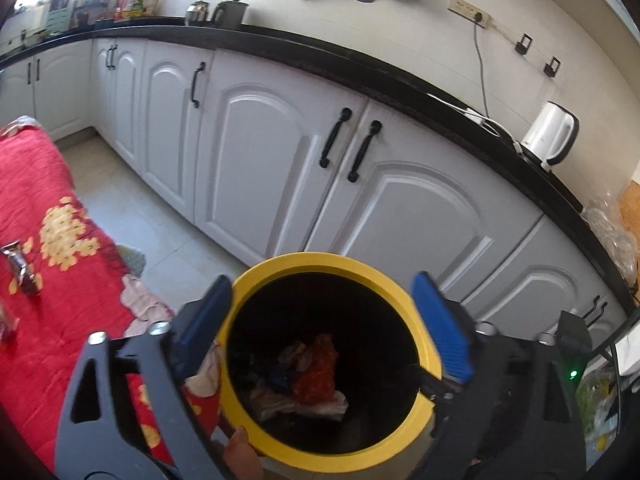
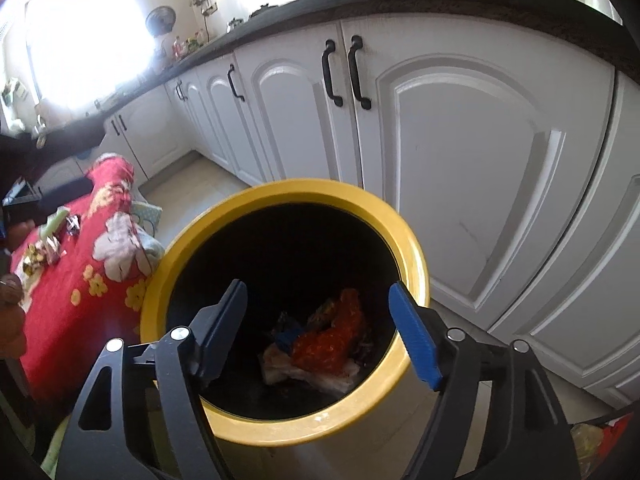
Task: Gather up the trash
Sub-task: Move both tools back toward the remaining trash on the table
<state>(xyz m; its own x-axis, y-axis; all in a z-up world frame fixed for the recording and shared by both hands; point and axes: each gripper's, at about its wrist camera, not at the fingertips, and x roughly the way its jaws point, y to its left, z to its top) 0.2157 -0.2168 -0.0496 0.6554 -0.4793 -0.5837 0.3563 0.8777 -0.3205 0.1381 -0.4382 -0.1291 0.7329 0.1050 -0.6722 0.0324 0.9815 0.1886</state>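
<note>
Cabinets (image 2: 460, 168) fill the background under a dark counter (image 1: 360, 68), and a table with a red flowered cloth (image 1: 44, 280) stands just beside the yellow-rimmed bin (image 2: 416, 256), close enough, I judge, for short trips from cloth to bin. I hold both tools over the bin mouth, which reads as a drop position. My right gripper (image 2: 320, 332) is spread wide and holds nothing; my left gripper (image 1: 324, 328) is likewise wide apart and empty. Trash already lies at the bottom of the bin: a red wrapper (image 2: 332, 340) on pale crumpled paper (image 2: 280, 368). More wrappers (image 2: 44, 248) remain on the cloth, well apart from the bin. What the dark scraps under the red wrapper are, I cannot make out; the bin's base is cut off.
</note>
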